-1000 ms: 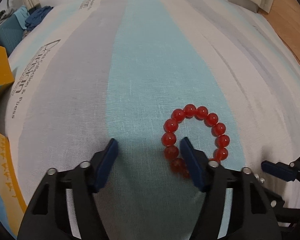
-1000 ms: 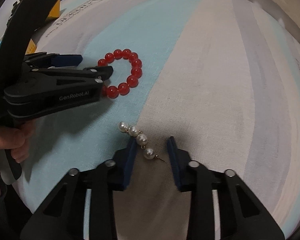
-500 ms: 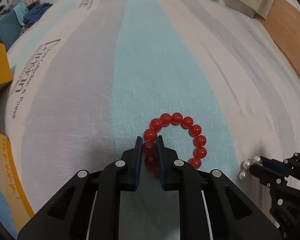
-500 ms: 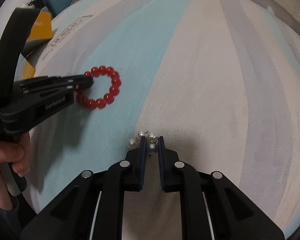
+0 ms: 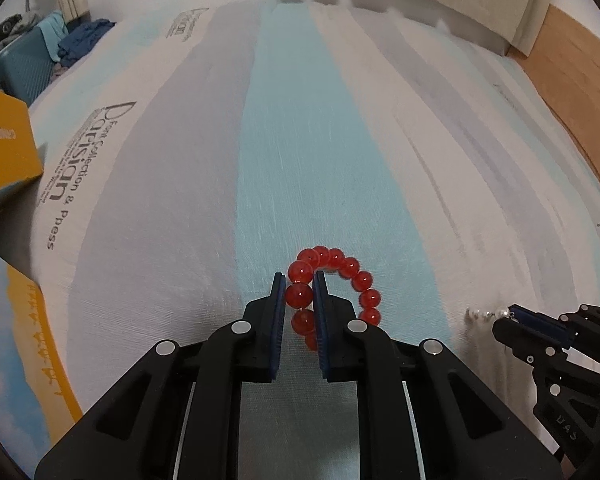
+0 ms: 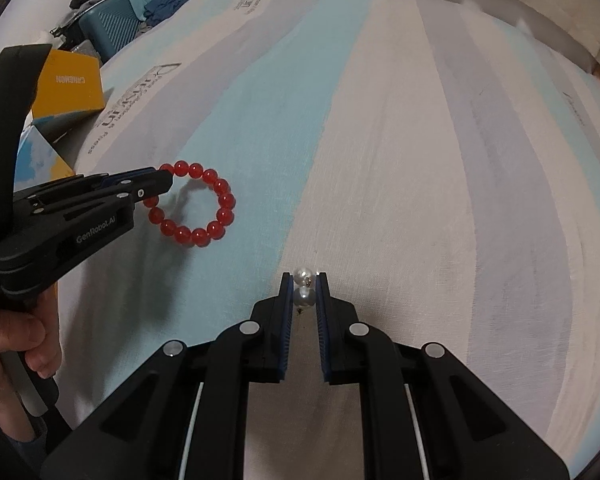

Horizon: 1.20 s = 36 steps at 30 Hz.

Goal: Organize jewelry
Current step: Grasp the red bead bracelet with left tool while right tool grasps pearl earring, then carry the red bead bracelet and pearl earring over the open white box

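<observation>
A red bead bracelet (image 5: 342, 268) hangs from my left gripper (image 5: 299, 294), which is shut on one of its beads just above the striped bedsheet (image 5: 308, 152). In the right wrist view the same bracelet (image 6: 216, 204) dangles as a ring from the left gripper (image 6: 156, 184) at the left. My right gripper (image 6: 303, 294) is shut on a short string of white pearls (image 6: 303, 284), lifted a little off the sheet. The pearls (image 5: 486, 314) and the right gripper's tip (image 5: 514, 316) also show at the lower right of the left wrist view.
A yellow cardboard box (image 6: 68, 84) and a blue-and-yellow box (image 5: 16, 336) lie at the bed's left edge. A teal suitcase with clothes (image 6: 112, 28) stands beyond. A person's hand (image 6: 8, 344) holds the left gripper's handle. Wooden floor (image 5: 572, 76) lies to the right.
Both grippers went from open to shut, the left on a red bead, the right on the pearls. Both have since risen, lifting bracelet and pearls off the sheet.
</observation>
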Each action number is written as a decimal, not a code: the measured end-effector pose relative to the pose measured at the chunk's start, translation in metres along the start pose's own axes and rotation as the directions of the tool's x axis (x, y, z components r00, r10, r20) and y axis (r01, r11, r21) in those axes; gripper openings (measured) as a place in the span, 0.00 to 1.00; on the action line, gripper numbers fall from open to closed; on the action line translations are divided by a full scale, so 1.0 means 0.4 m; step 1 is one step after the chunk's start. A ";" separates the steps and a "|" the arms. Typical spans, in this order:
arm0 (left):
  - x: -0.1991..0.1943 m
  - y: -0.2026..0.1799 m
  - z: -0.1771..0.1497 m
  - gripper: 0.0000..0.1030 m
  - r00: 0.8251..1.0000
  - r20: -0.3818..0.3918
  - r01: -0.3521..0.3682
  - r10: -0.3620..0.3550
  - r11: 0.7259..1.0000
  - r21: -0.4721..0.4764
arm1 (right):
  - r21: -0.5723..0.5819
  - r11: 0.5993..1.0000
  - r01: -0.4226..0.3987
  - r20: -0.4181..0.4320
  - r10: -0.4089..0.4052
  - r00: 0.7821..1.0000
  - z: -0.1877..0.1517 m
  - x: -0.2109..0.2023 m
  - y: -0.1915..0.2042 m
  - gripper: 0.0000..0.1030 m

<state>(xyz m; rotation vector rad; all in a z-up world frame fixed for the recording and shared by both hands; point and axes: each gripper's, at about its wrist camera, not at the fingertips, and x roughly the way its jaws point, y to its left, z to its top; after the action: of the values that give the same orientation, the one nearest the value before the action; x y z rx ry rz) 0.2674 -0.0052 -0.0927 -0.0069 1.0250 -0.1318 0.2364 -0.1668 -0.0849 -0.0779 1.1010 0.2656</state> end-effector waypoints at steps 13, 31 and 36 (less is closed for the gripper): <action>-0.087 0.003 0.007 0.12 0.998 0.054 0.016 -0.016 1.000 0.001 | 0.021 1.000 -0.007 0.044 0.006 0.999 0.007 -0.053 -0.001 0.10; -0.291 0.037 -0.017 0.13 0.987 0.161 -0.014 0.018 1.000 -0.025 | 0.047 0.999 0.005 0.114 -0.010 0.993 0.019 -0.154 0.065 0.10; -0.328 0.071 -0.027 0.13 0.985 0.171 -0.025 0.036 0.997 -0.067 | 0.036 0.999 0.010 0.129 -0.015 0.992 0.027 -0.174 0.095 0.10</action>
<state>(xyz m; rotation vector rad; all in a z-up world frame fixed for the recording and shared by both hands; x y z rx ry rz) 0.1939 0.0385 0.0116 -0.0603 0.8561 -0.0689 0.2068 -0.1400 -0.0155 -0.0357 0.9758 0.2369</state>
